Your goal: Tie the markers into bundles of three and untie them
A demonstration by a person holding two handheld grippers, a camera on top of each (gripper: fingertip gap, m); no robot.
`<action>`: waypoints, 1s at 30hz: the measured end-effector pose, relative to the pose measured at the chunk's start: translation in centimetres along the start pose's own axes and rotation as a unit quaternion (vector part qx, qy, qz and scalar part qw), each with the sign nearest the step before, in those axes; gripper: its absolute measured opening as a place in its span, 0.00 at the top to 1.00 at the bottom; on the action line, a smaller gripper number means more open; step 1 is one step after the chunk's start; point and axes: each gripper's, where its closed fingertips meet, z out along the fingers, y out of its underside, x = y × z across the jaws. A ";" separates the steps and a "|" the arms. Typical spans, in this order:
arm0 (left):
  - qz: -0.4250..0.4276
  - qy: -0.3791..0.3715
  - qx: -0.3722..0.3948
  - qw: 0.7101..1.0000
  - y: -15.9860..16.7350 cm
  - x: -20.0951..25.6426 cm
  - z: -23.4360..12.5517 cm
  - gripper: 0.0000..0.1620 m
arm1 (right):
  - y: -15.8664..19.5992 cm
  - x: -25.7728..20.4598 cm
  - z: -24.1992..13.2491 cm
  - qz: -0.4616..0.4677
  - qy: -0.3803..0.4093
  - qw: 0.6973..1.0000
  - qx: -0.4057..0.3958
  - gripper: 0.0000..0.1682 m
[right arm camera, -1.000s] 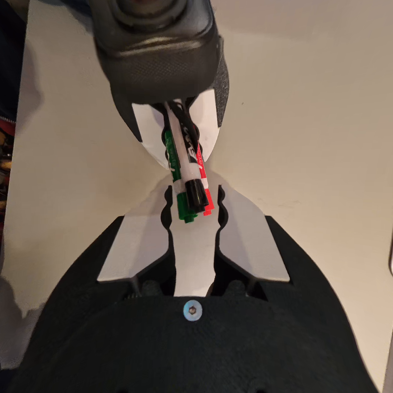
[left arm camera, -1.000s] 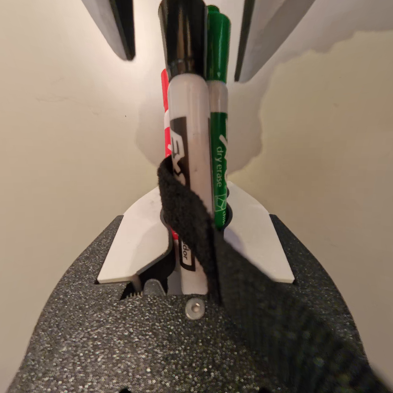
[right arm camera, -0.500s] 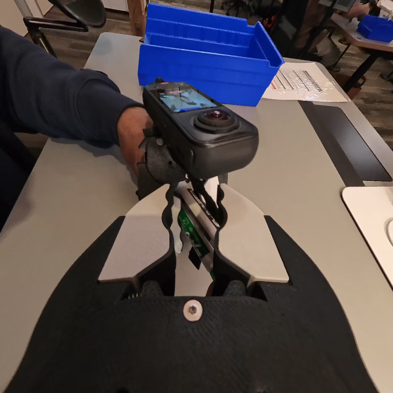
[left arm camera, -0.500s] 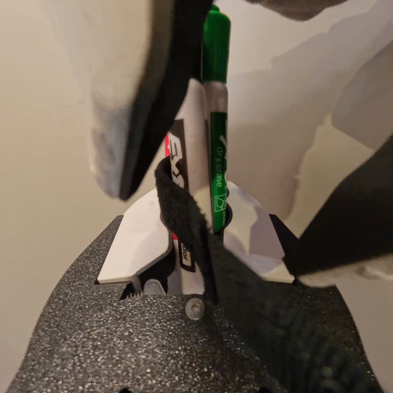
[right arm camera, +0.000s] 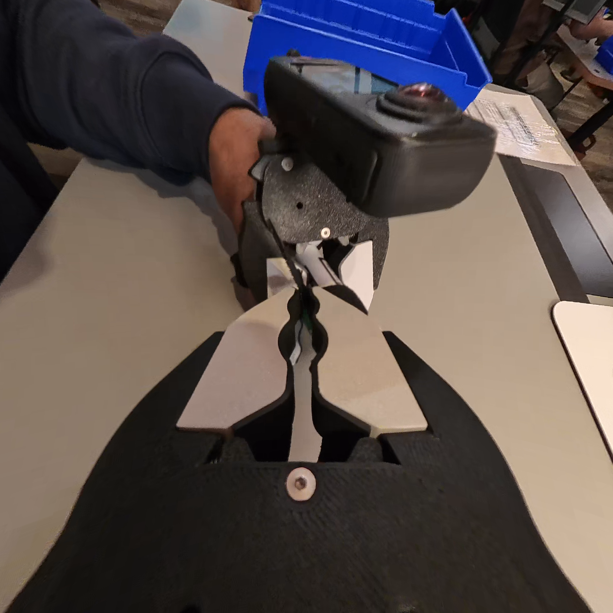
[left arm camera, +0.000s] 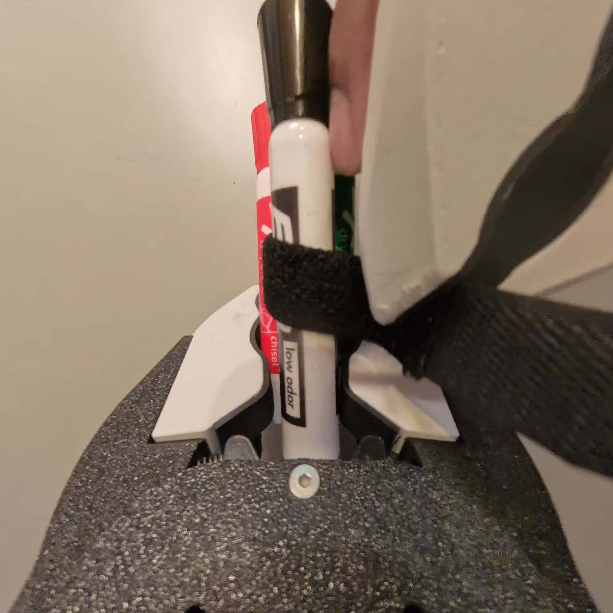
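Observation:
My left gripper is shut on three markers held upright: a black-capped one in front, a red one behind on the left, and a green one mostly hidden on the right. A black hook-and-loop strap lies flat around the bundle just above my fingertips and runs off to the right. My right gripper is shut on the strap's free end, right below the left gripper. Its white finger stands close beside the markers.
A person's hand in a dark sleeve holds the left gripper over a pale table. A blue bin stands at the back, with a sheet of paper to its right. A dark mat and a white board lie at the right. My right fingertips sit around 9 centimeters from my left ones.
My right gripper has swung from beyond the marker caps to beside the bundle and shut on the strap. The strap, slanted and loose before, now lies flat around the markers, pulled to the right.

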 end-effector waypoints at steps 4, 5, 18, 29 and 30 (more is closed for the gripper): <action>0.005 0.000 -0.005 1.000 0.0 0.2 0.2 0.72 | 0.9 -0.4 -0.5 -0.027 0.002 1.000 0.001 0.98; 0.006 0.000 -0.005 1.000 0.0 0.3 0.3 0.72 | 1.0 -0.5 -0.6 -0.032 0.003 0.999 0.003 0.98; -0.009 0.010 -0.003 1.000 0.0 0.4 0.5 0.73 | 1.9 -0.9 -0.6 -0.150 0.065 0.987 -0.001 0.97; -0.020 0.008 -0.004 1.000 0.1 0.2 0.3 0.72 | 2.4 -1.3 -0.3 -0.276 0.111 0.954 -0.018 0.93; -0.020 0.009 -0.005 1.000 0.1 0.2 0.3 0.73 | 2.5 -1.3 -0.3 -0.285 0.116 0.951 -0.022 0.93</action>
